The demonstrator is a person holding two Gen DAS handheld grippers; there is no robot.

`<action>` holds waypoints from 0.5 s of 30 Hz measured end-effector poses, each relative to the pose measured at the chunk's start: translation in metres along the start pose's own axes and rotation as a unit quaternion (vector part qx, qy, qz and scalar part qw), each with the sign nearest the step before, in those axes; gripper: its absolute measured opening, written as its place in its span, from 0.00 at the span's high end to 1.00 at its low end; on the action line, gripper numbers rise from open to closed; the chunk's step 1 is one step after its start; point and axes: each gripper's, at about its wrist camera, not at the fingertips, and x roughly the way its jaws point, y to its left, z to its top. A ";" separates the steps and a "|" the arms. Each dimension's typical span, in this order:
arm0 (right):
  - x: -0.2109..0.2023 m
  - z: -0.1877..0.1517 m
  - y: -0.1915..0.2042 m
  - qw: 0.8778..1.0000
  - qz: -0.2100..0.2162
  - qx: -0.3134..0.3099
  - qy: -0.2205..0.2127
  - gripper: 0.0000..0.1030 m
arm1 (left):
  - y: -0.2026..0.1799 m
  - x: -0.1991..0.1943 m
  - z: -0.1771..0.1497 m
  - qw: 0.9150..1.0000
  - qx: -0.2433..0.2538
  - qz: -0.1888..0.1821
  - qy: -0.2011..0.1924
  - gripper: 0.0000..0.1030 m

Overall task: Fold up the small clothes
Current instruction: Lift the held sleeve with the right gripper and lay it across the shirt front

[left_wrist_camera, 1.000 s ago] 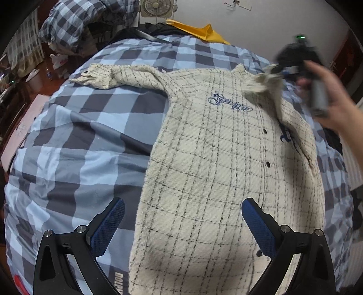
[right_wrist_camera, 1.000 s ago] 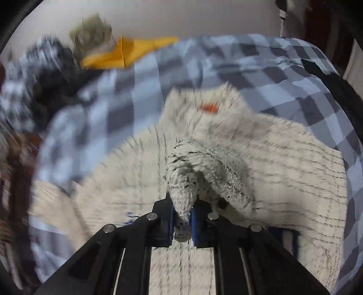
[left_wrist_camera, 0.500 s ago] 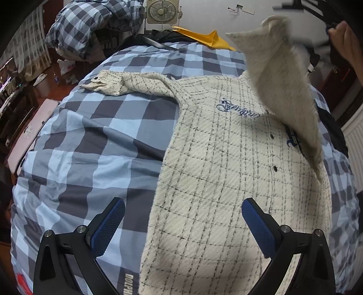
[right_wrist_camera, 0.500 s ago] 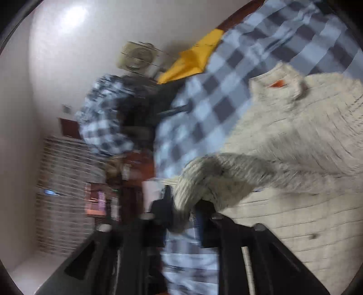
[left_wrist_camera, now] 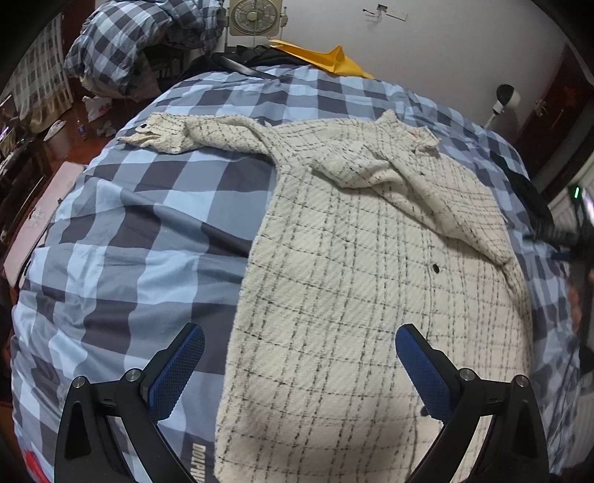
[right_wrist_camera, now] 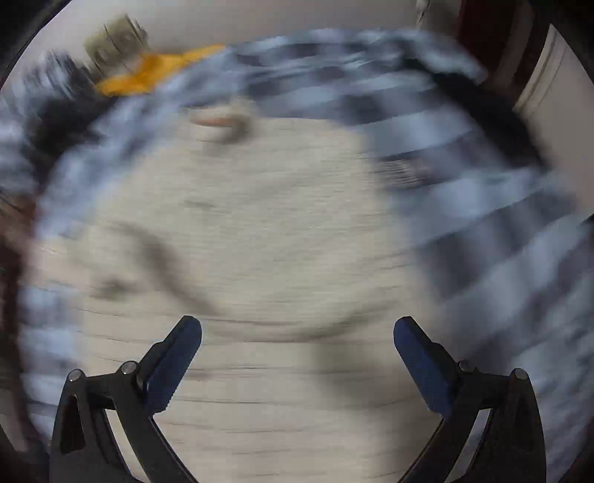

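A cream checked jacket [left_wrist_camera: 352, 282] lies flat on the blue checked bed [left_wrist_camera: 148, 223]. Its right sleeve [left_wrist_camera: 401, 185] lies folded across the chest. Its left sleeve [left_wrist_camera: 193, 133] stretches out to the far left. My left gripper [left_wrist_camera: 297, 356] is open and empty, hovering over the jacket's lower hem. My right gripper [right_wrist_camera: 297, 349] is open and empty above the jacket [right_wrist_camera: 260, 241]; that view is blurred by motion. The right gripper's body shows at the right edge of the left wrist view [left_wrist_camera: 579, 223].
A yellow cloth [left_wrist_camera: 326, 59] and a crumpled checked duvet [left_wrist_camera: 130, 41] lie at the head of the bed, below a fan [left_wrist_camera: 252, 15]. The floor at the left holds clutter [left_wrist_camera: 59, 126]. A dark garment [left_wrist_camera: 527, 197] lies at the bed's right edge.
My right gripper lifted the right sleeve, swung it over the chest, let it go and opened. It has drawn back to the right. The left gripper stayed open in place.
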 end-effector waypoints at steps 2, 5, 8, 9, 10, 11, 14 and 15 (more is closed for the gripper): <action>0.025 -0.006 -0.024 0.997 -0.068 -0.035 0.016 0.01 | -0.002 0.002 -0.001 1.000 0.002 0.000 0.001 0.00; 0.061 -0.012 -0.037 0.991 -0.103 -0.072 0.050 0.01 | -0.003 0.005 -0.002 1.000 0.003 0.007 0.003 0.00; 0.069 -0.025 -0.042 0.989 -0.109 -0.091 0.040 0.01 | -0.002 0.010 -0.003 1.000 0.007 0.020 0.005 0.00; 0.076 -0.024 -0.039 0.990 -0.099 -0.095 0.037 0.01 | -0.002 0.011 -0.003 1.000 0.007 0.023 0.006 0.00; 0.082 -0.024 -0.035 0.990 -0.089 -0.099 0.037 0.01 | -0.002 0.013 -0.003 1.000 0.008 0.027 0.008 0.00; 0.086 -0.022 -0.033 0.991 -0.085 -0.100 0.038 0.01 | -0.001 0.014 -0.004 0.999 0.008 0.032 0.010 0.00; 0.101 -0.004 -0.024 0.988 -0.115 -0.104 0.014 0.02 | 0.000 0.020 -0.005 0.999 0.010 0.045 0.016 0.00; 0.097 0.004 -0.031 0.988 -0.128 -0.086 -0.011 0.02 | 0.001 0.022 -0.006 0.999 0.010 0.048 0.018 0.00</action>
